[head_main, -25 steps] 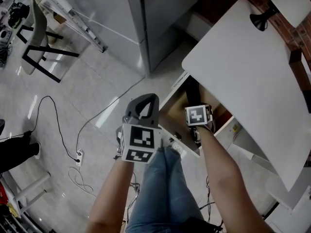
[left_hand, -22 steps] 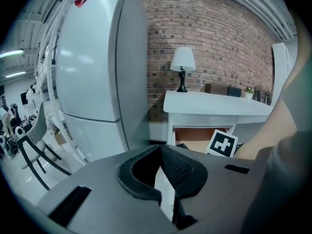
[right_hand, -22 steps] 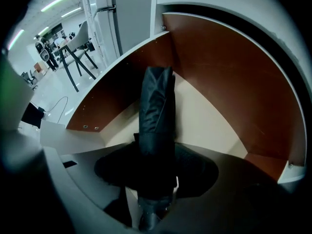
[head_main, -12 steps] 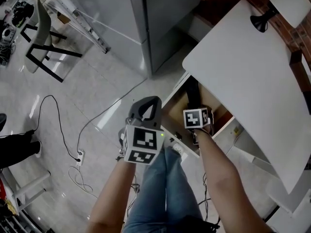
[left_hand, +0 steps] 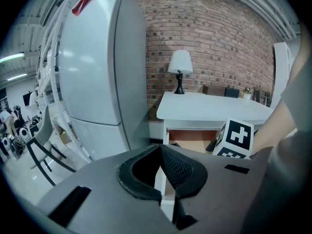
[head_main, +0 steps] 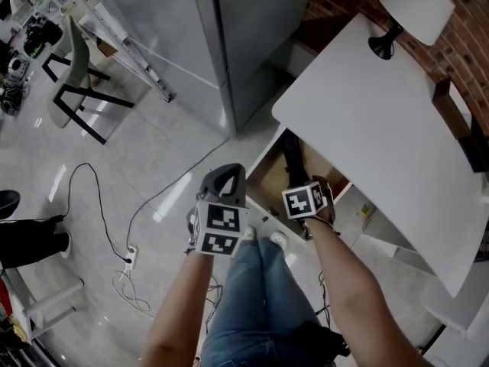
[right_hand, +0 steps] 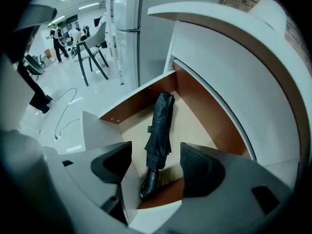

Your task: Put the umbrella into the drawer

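Right hand-held gripper (right_hand: 155, 167) higher, wider, empty

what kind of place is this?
Probably a lab staged as a home: white desk with white-shaded lamp by a brick wall, tall grey fridge, loose black cables on the glossy floor.

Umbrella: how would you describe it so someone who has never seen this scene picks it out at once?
Find the white desk against the brick wall, with a lamp on it. Its drawer is pulled open, brown inside, and the umbrella lies lengthwise on the drawer floor. It is black, folded and strapped shut, the only thing visible in the drawer.
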The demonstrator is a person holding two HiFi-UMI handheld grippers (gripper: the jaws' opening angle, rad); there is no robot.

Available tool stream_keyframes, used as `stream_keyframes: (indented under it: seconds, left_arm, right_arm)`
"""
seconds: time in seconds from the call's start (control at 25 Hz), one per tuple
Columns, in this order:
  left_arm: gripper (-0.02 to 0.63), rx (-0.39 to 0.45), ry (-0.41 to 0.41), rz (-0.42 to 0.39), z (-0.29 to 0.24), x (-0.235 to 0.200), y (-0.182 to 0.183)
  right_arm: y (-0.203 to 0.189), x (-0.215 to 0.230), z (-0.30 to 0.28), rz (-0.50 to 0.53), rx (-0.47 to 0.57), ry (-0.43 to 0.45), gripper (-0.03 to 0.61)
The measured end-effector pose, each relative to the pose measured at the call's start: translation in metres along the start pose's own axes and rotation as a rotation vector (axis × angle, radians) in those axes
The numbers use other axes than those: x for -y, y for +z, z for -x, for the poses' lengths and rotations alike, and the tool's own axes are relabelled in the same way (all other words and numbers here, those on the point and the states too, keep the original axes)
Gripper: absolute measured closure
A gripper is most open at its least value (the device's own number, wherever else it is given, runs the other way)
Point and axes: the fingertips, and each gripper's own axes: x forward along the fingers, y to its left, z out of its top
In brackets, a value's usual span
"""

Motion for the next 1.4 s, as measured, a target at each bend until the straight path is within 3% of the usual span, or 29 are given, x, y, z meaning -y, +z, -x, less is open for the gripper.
stream_keyframes:
  seconds: [0.56, 0.8, 1.08, 1.2, 1.4]
  left_arm:
    - [0.614, 0.056, 0.026, -0.003, 0.053, 0.015, 0.05]
    - [0.612, 0.099, 0.035, -0.015, 0.066, 0.019, 0.076]
    - [0.612, 0.181, 0.053, -0.014, 0.086, 0.022, 0.114]
    - [0.613, 0.222, 0.067, -0.019, 0.092, 0.019, 0.132]
    - [0.613, 0.31, 0.085, -0.017, 0.102, 0.013, 0.167]
  right_arm:
    - [0.005, -0.001, 0.112, -0.04, 0.03, 0.093, 0.271]
    - [-0.009, 0.008, 0.149, -0.078, -0.008, 0.106, 0.287]
    - [0.024, 0.021, 0.196, -0.082, 0.143, 0.174, 0.308]
    - [0.039, 0.027, 0.218, -0.021, 0.204, 0.198, 0.308]
    - [0.066, 0.052, 0.267, 0.088, 0.341, 0.127, 0.31]
